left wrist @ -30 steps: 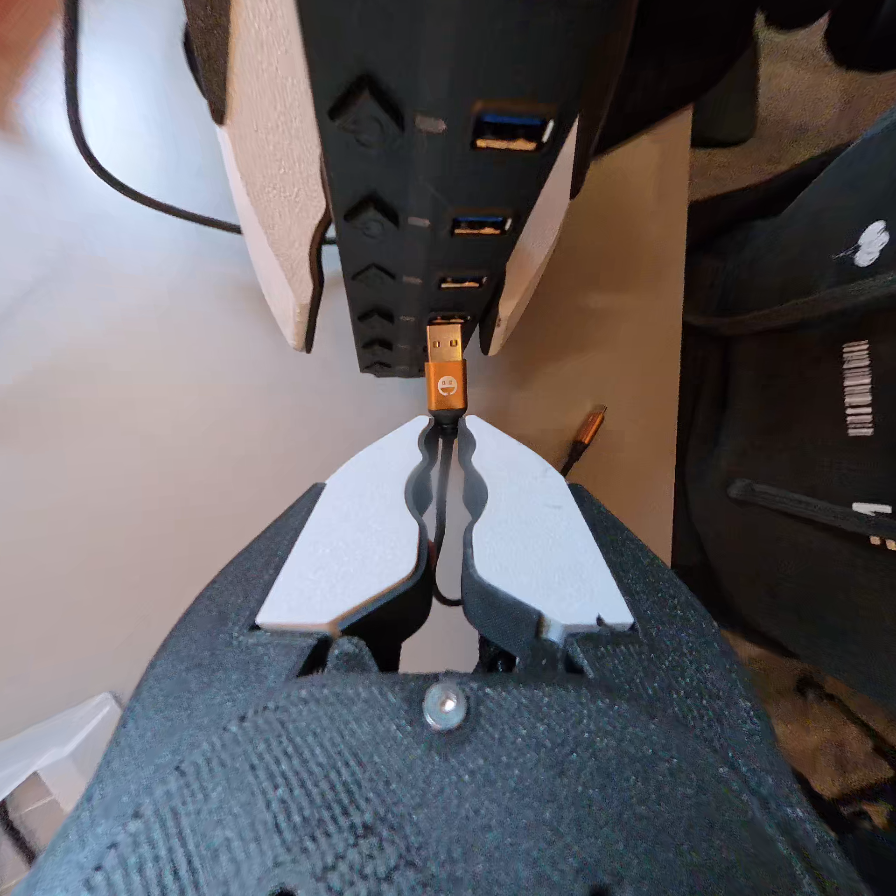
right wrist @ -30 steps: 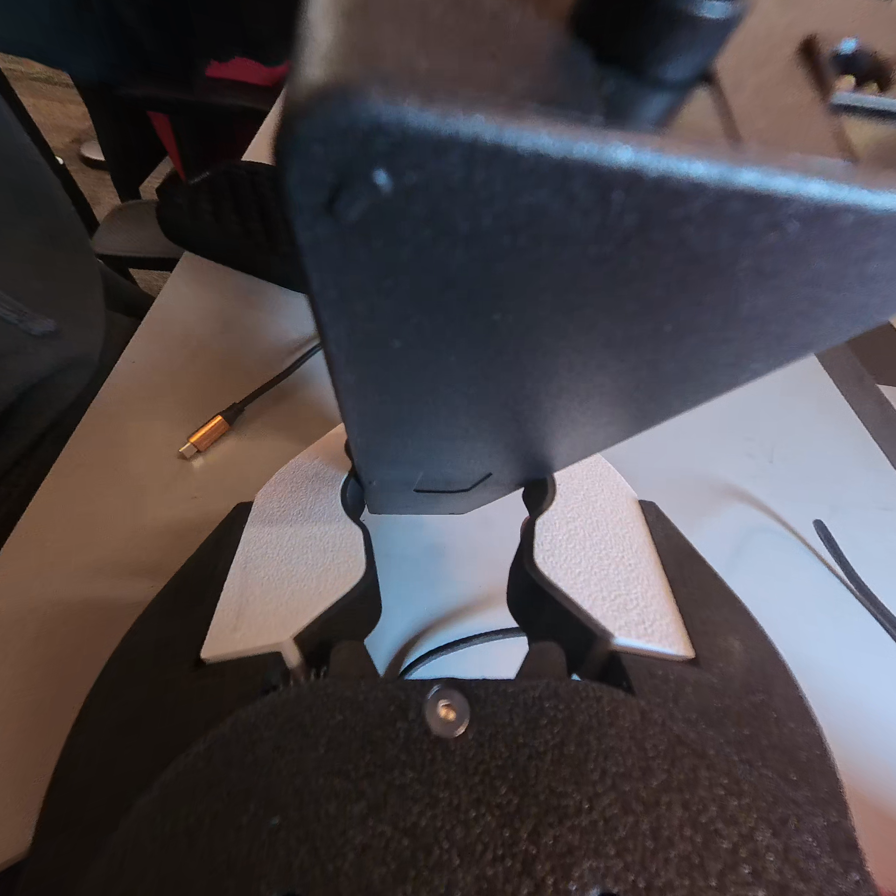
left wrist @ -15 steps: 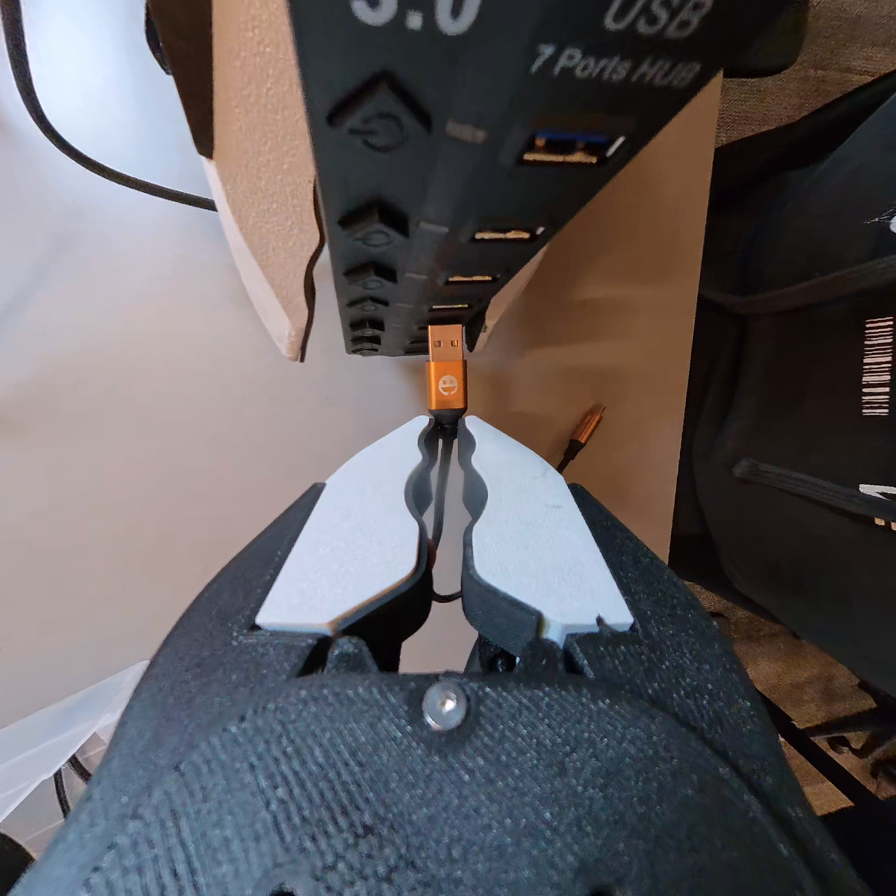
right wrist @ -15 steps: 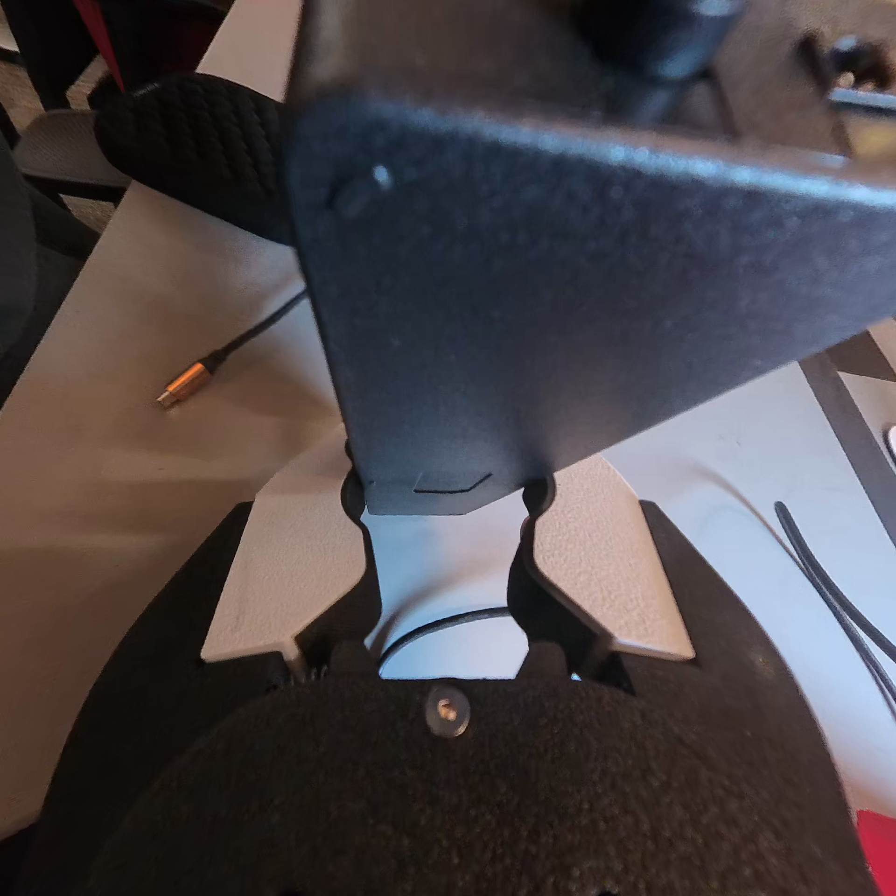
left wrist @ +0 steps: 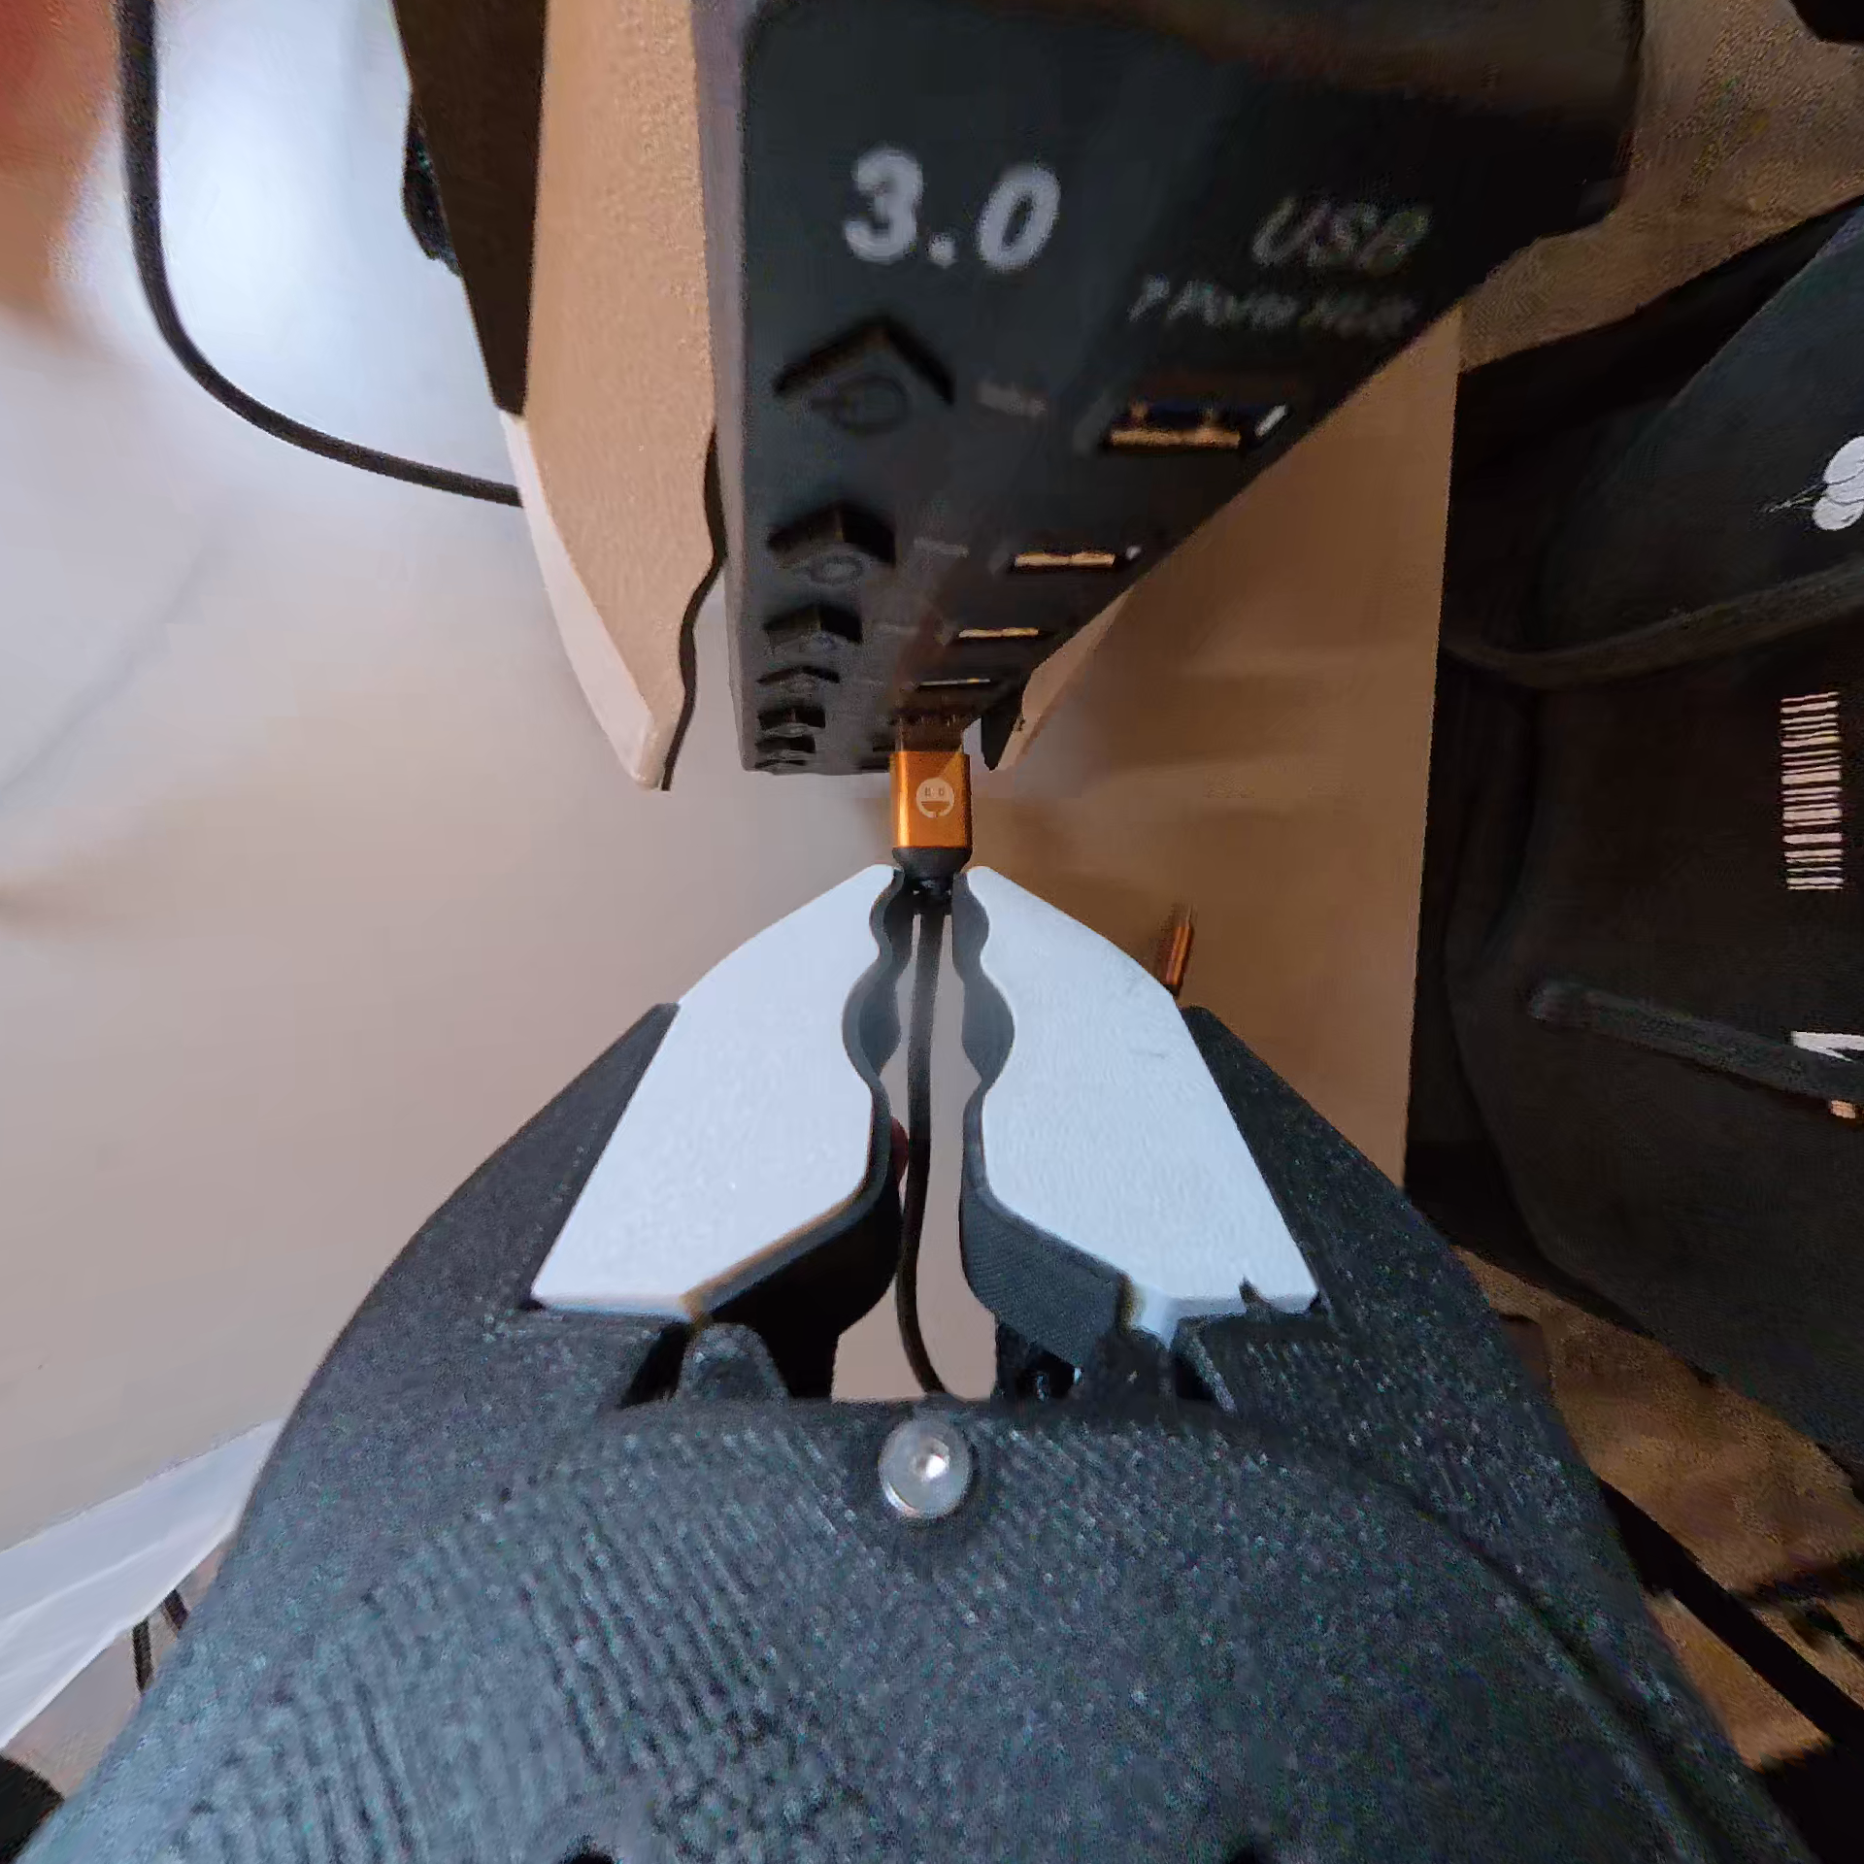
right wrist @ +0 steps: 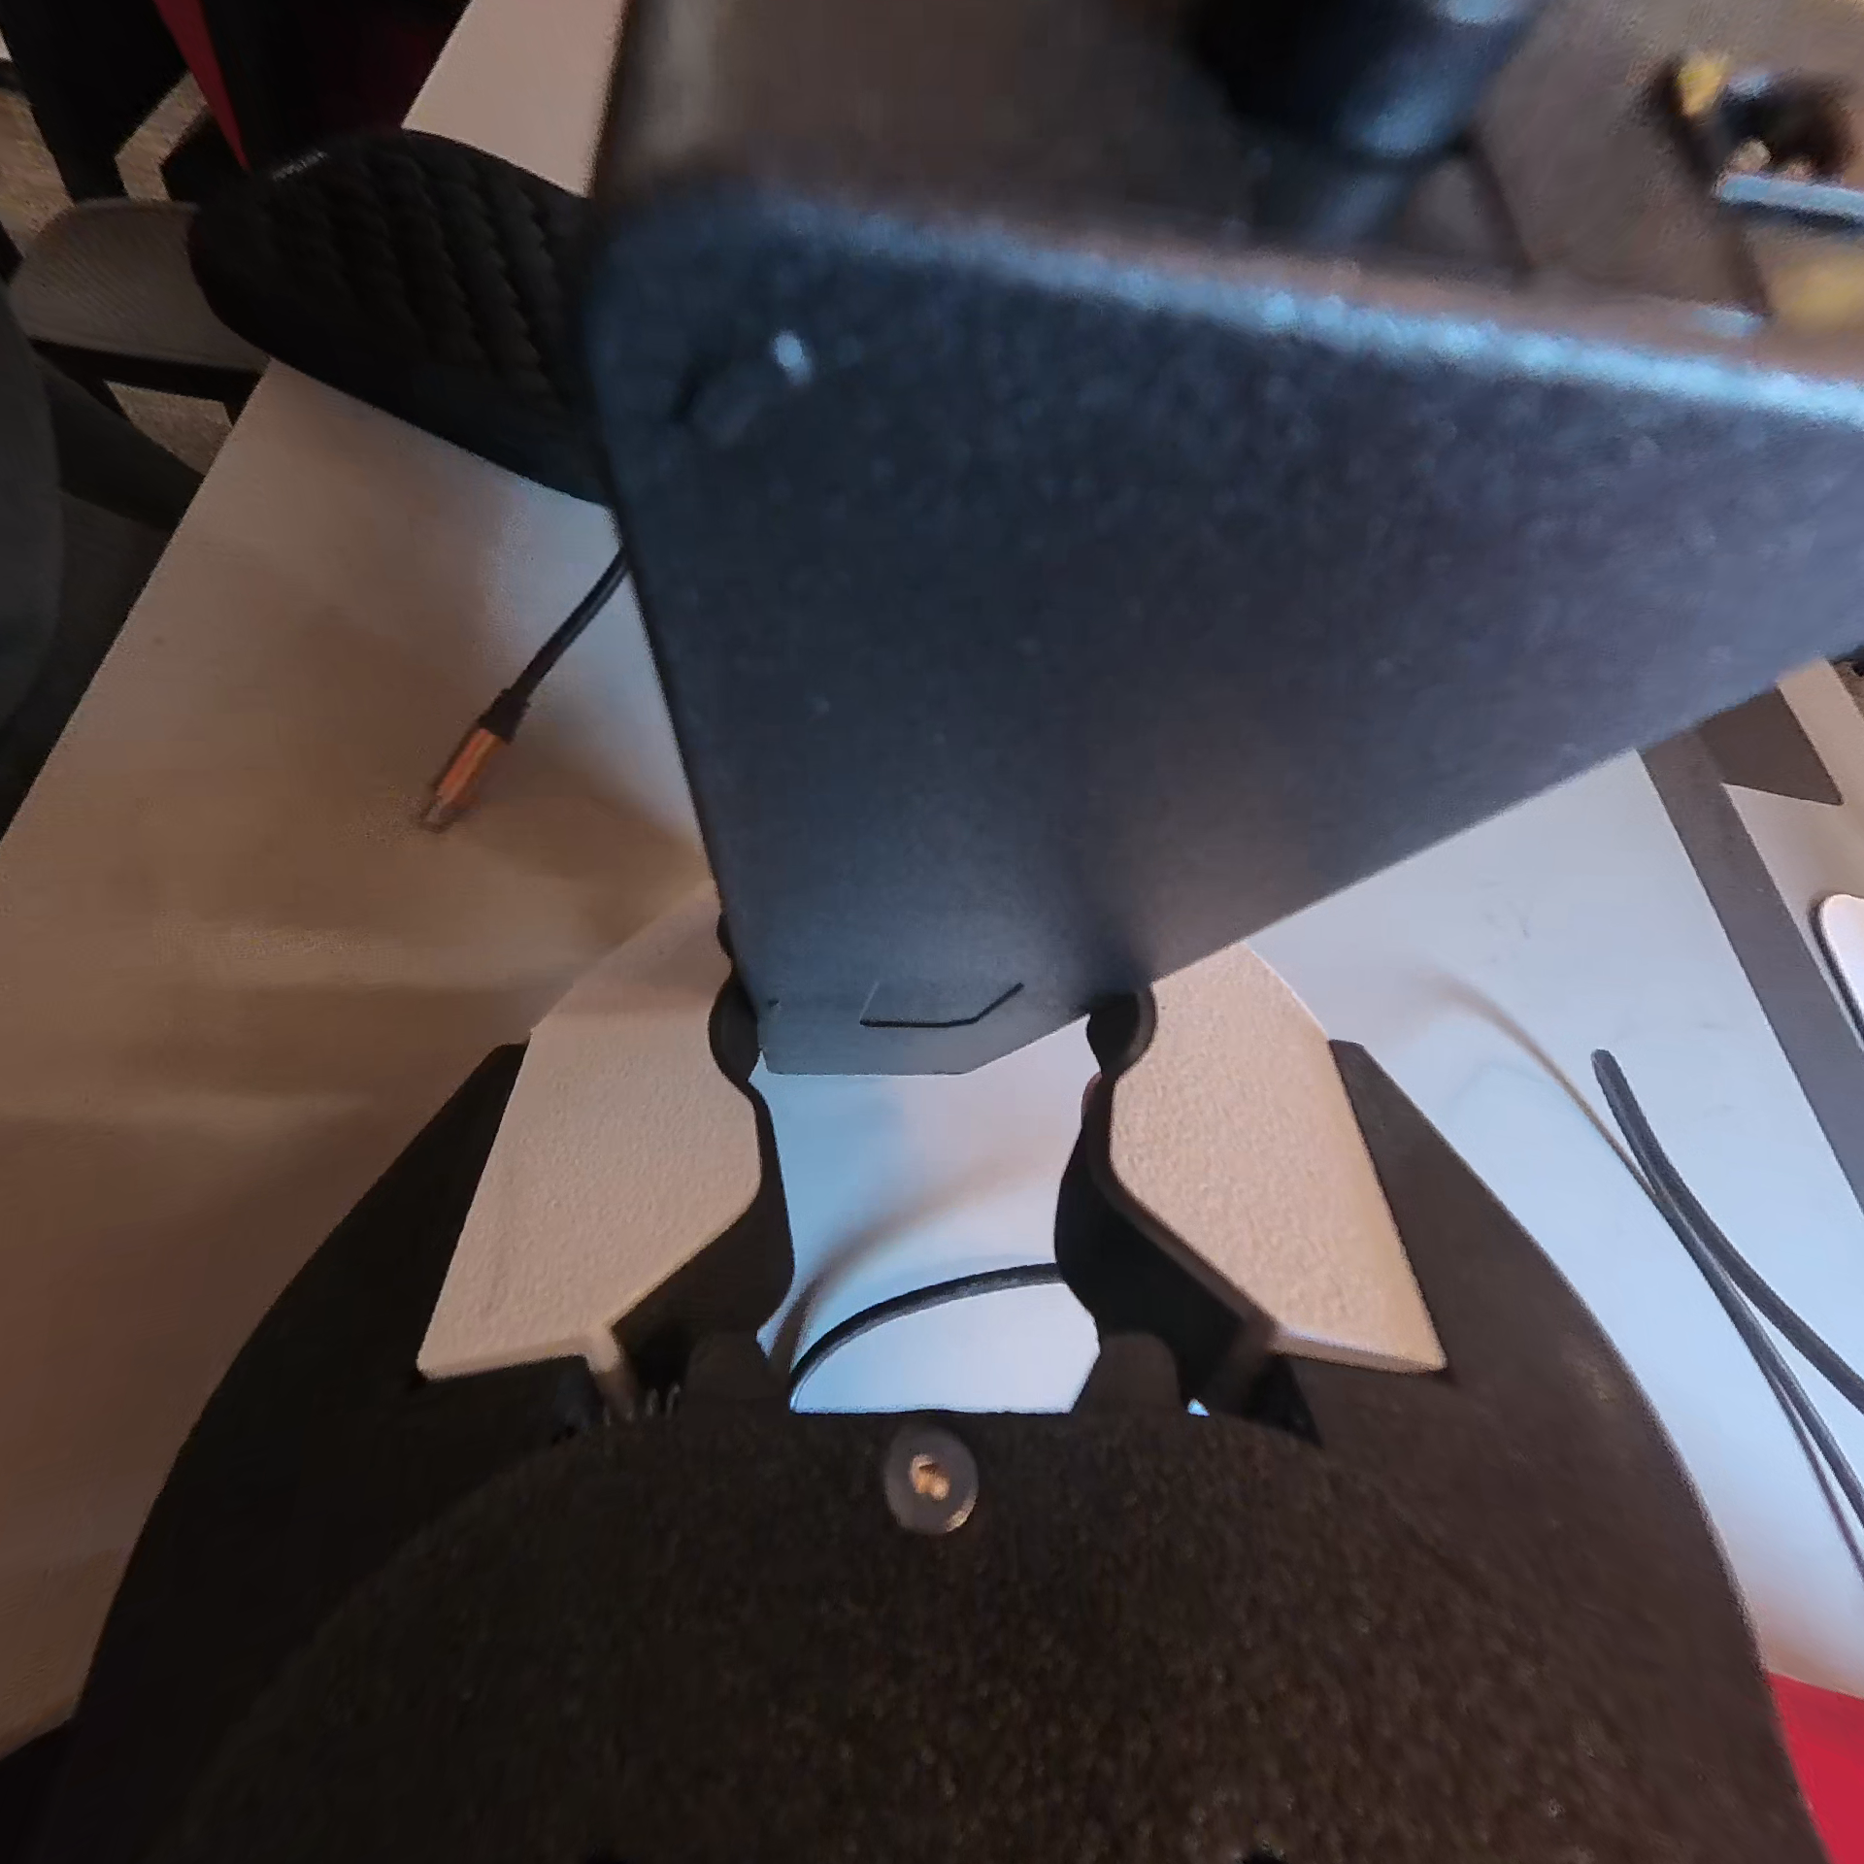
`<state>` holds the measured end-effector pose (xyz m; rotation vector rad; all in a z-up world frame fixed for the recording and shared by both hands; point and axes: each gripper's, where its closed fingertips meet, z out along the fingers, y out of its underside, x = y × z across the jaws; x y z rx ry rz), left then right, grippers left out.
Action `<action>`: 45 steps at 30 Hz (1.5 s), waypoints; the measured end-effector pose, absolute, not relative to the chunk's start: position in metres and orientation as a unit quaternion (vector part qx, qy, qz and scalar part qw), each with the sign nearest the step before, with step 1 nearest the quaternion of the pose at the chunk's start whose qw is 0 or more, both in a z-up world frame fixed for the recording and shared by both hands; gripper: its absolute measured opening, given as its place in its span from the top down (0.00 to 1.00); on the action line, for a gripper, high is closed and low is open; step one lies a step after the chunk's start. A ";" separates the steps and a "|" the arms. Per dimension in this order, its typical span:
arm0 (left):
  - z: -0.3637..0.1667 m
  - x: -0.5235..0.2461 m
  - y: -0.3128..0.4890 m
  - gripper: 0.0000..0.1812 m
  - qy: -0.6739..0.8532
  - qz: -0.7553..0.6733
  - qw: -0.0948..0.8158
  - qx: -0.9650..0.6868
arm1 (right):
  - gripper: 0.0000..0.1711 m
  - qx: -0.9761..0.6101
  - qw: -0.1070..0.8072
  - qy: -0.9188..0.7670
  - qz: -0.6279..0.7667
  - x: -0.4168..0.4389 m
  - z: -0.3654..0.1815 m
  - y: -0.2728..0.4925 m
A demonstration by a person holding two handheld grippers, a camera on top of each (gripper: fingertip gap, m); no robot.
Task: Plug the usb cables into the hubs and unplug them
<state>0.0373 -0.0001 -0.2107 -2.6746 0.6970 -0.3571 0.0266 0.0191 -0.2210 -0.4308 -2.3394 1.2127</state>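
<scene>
Left wrist view: orange plug [left wrist: 930, 802], pinched at its cable neck by the left hand-held gripper [left wrist: 929, 888], has seemingly just entered the hub [left wrist: 1059, 424], which the right hand-held gripper [right wrist: 933, 1014] clamps.

Office or lab workspace: pale desk [right wrist: 252, 908] strewn with loose black cables [right wrist: 1715, 1261], black USB hub [left wrist: 1059, 454], dark bag [left wrist: 1664, 807] beside desk edge, carpeted floor [left wrist: 1614, 1412].

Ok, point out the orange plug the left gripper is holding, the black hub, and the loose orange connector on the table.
orange plug [left wrist: 930, 800], left wrist view, orange shell.
black hub [right wrist: 1059, 625], right wrist view, plain back face.
loose orange connector [right wrist: 474, 759], right wrist view, metal sleeve.
</scene>
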 end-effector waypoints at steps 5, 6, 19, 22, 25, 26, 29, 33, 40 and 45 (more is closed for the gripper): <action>-0.213 0.042 0.008 0.96 0.227 -0.148 0.257 -0.928 | 0.62 -0.156 0.230 -0.830 0.484 0.029 -0.205 0.014; -0.216 0.044 0.008 0.96 0.229 -0.150 0.267 -0.924 | 0.62 -0.151 0.224 -0.829 0.490 0.031 -0.202 0.011; -0.196 0.049 0.016 0.96 0.185 -0.196 0.379 -0.885 | 0.63 -0.161 0.210 -0.807 0.528 0.036 -0.185 0.018; -0.198 0.048 0.013 0.96 0.177 -0.184 0.390 -0.884 | 0.62 -0.167 0.201 -0.808 0.528 0.034 -0.190 0.017; -0.190 0.046 0.011 0.96 0.149 -0.202 0.407 -0.878 | 0.62 -0.177 0.197 -0.808 0.526 0.032 -0.193 0.019; -0.188 0.045 0.010 0.96 0.143 -0.203 0.412 -0.877 | 0.62 -0.180 0.197 -0.807 0.527 0.031 -0.193 0.020; -0.186 0.046 0.009 0.96 0.141 -0.201 0.418 -0.874 | 0.62 -0.189 0.188 -0.816 0.513 0.030 -0.198 0.020; -0.196 0.051 0.006 0.96 0.146 -0.200 0.405 -0.880 | 0.62 -0.191 0.159 -0.832 0.496 0.035 -0.209 0.018; -0.197 0.055 0.001 0.96 0.155 -0.185 0.396 -0.886 | 0.63 -0.171 0.141 -0.812 0.541 0.038 -0.209 0.008; -0.189 0.055 -0.006 0.96 0.160 -0.186 0.412 -0.878 | 0.63 -0.171 0.133 -0.798 0.563 0.038 -0.201 0.002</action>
